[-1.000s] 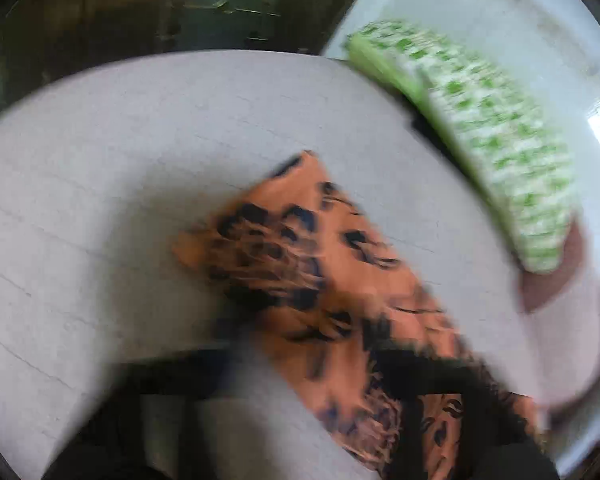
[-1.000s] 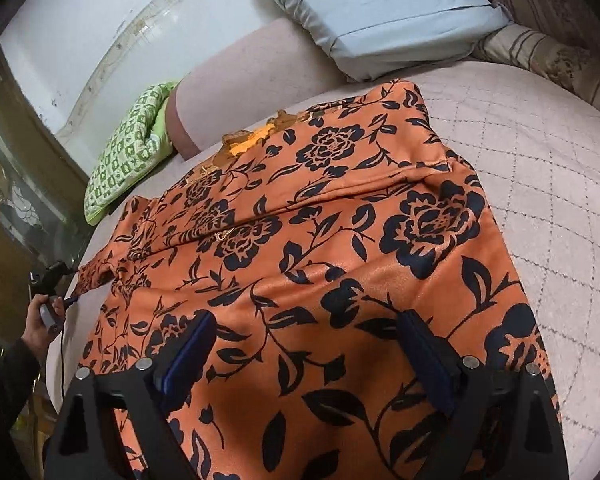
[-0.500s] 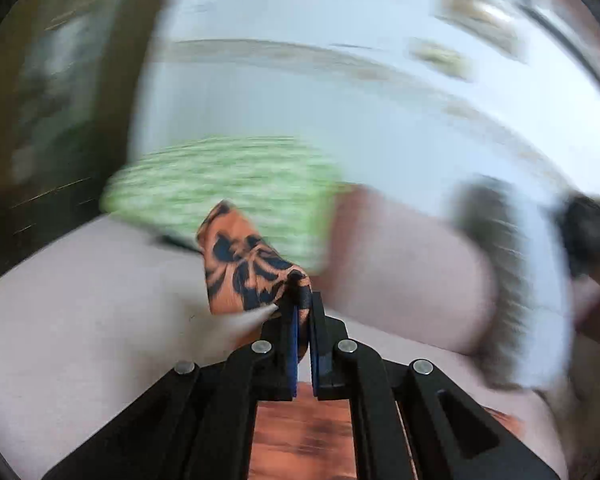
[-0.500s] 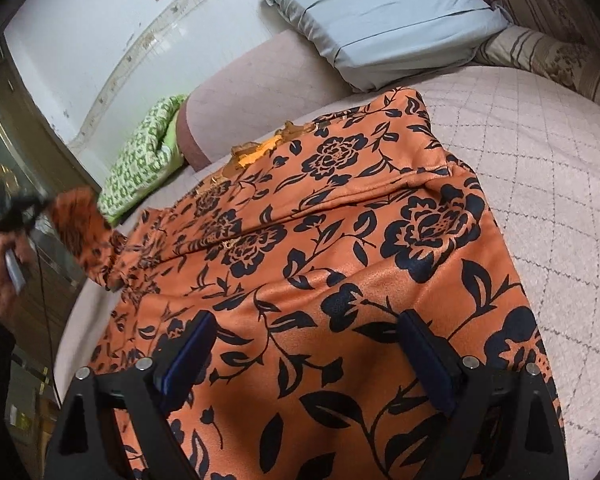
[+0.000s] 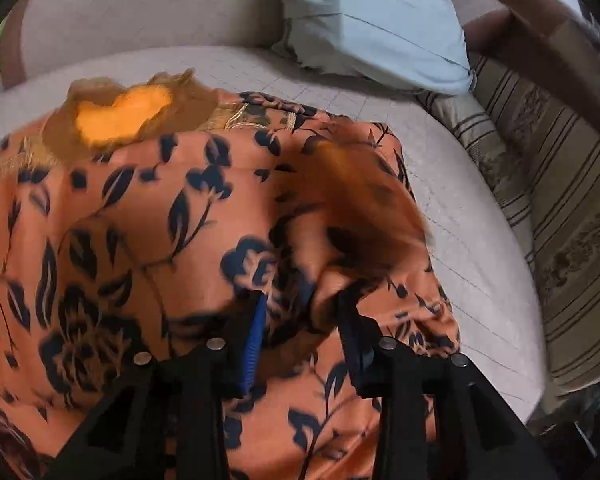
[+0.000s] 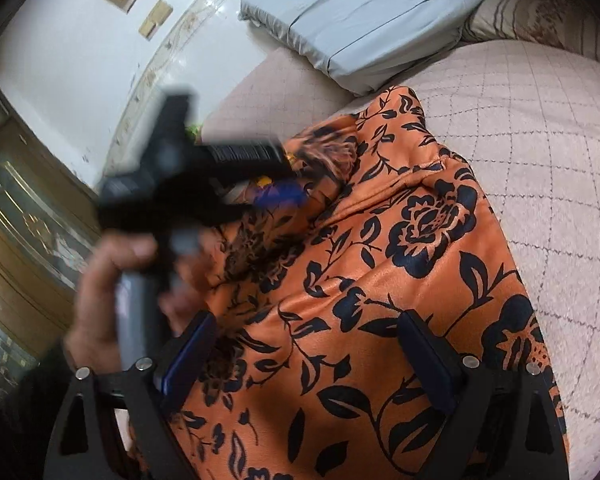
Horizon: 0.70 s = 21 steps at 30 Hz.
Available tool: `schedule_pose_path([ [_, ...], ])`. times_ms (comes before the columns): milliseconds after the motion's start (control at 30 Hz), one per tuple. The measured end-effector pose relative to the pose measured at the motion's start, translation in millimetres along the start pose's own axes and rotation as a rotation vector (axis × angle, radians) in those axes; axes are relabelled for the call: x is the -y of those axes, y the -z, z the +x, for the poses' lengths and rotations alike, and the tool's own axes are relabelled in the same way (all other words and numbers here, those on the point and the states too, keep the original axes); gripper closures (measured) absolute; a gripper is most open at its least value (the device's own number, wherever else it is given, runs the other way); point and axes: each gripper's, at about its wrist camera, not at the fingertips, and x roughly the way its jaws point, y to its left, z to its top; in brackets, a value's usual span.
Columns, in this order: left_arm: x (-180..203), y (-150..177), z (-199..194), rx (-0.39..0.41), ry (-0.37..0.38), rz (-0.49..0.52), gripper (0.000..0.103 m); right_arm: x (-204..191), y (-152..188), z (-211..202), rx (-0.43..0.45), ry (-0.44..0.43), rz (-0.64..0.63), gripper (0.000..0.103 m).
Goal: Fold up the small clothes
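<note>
An orange garment with black flowers (image 5: 140,220) lies spread on the bed, its collar toward the headboard. My left gripper (image 5: 302,304) hovers over the garment's middle with its jaws opening. A blurred sleeve flap (image 5: 364,208) hangs loose by the right finger, and no pad presses on it. In the right wrist view the left gripper (image 6: 296,180) reaches in from the left over the folded-in sleeve. My right gripper (image 6: 306,320) stands wide open above the garment (image 6: 380,280) near its lower part, with nothing pinched.
A light blue pillow (image 6: 360,28) leans on the padded headboard, and a striped cushion (image 5: 560,200) lies at the right. The quilted bed cover (image 6: 540,140) lies bare to the right of the garment. A person's hand (image 6: 100,280) grips the left tool's handle.
The left gripper carried the sleeve from the bed's left edge up and across onto the garment's body, then its jaws parted. The right gripper shifted slightly and rolled, staying open.
</note>
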Motion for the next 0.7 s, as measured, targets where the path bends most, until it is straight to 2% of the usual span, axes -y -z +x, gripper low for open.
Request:
schedule_pose_path([
  [33,-2,1,-15,0.044,-0.004,0.004,0.054,1,-1,0,0.003,-0.007,0.011,0.01],
  [100,-7,13,-58,0.154,-0.014,0.005,0.035,1,-2,-2,0.011,-0.019,0.025,0.01],
  [167,-24,17,-91,0.256,-0.029,0.001,0.024,0,-3,-4,0.013,-0.017,0.026,0.01],
  [200,-41,19,-108,0.321,-0.075,-0.012,0.022,0,-3,-5,0.012,-0.014,0.03,0.01],
  [267,-79,28,-126,0.389,-0.169,-0.056,0.022,-2,-6,-11,0.021,-0.006,0.046,0.01],
  [300,-100,38,-131,0.393,-0.235,-0.094,0.022,-4,-12,-16,0.039,-0.001,0.057,0.01],
  [400,-144,51,-128,0.37,-0.32,-0.16,0.022,-6,-41,-16,0.066,0.04,0.044,0.01],
  [467,-169,57,-120,0.347,-0.345,-0.232,0.022,-6,-72,-2,0.058,0.103,0.011,0.01],
  [533,-190,76,-123,0.355,-0.324,-0.287,0.022,-3,-103,21,0.024,0.143,-0.012,0.01],
  [600,-193,81,-120,0.385,-0.342,-0.262,0.022,-2,-130,56,-0.055,0.216,-0.052,0.012],
  [633,-189,79,-118,0.384,-0.36,-0.247,0.022,2,-138,75,-0.122,0.248,-0.059,0.021],
  [667,-185,77,-118,0.378,-0.369,-0.243,0.022,7,-142,96,-0.195,0.304,-0.067,0.036],
  [700,-181,74,-117,0.382,-0.373,-0.236,0.022,12,-143,110,-0.248,0.361,-0.063,0.097],
])
